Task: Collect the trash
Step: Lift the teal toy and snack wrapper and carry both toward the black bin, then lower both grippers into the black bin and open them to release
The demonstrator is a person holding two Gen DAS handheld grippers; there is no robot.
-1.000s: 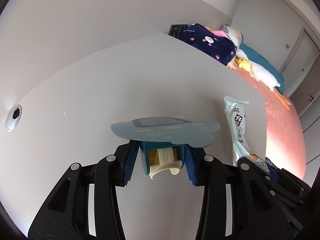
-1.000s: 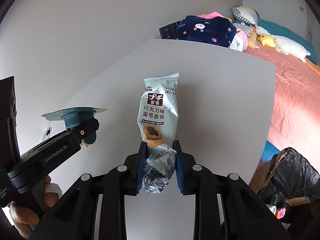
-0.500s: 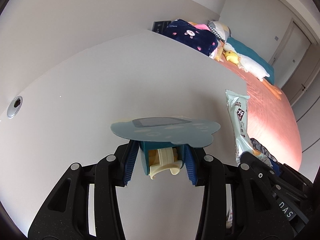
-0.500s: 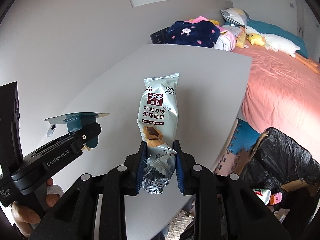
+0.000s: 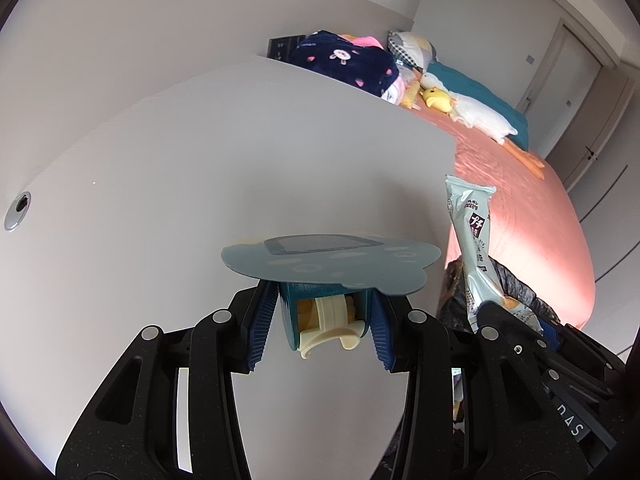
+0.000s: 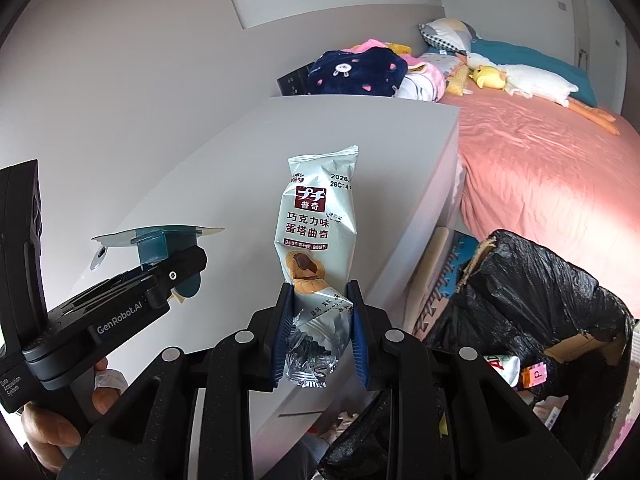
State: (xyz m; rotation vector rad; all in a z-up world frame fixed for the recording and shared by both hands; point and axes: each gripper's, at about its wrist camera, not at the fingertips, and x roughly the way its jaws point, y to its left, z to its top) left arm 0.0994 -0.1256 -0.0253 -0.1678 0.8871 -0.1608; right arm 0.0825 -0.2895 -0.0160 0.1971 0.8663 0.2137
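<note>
**Both claws loaded above desk**

Teal cup point(image 5: 326, 312) is gripped by left claw point(image 5: 324, 330); wrapper point(image 6: 316, 232) is clamped by right claw point(image 6: 320, 334). Both are held over the desk point(image 5: 200, 184) edge, near the black-lined bin point(image 6: 532, 280).

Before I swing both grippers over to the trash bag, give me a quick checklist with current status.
1. Left gripper clamped on the teal packaging: ok, pads press both sides of its base.
2. Right gripper clamped on the snack wrapper: ok, held by the crumpled lower end, upright.
3. Trash bag mouth open: ok, black liner spread over a cardboard box, beside the desk.
4. Room left in the bag: cannot tell, some trash visible inside, depth hidden.
5. Grippers over the bag: not ok, both hang above the desk edge.
6. More trash left on the desk: cannot tell, near part hidden by the grippers.
</note>
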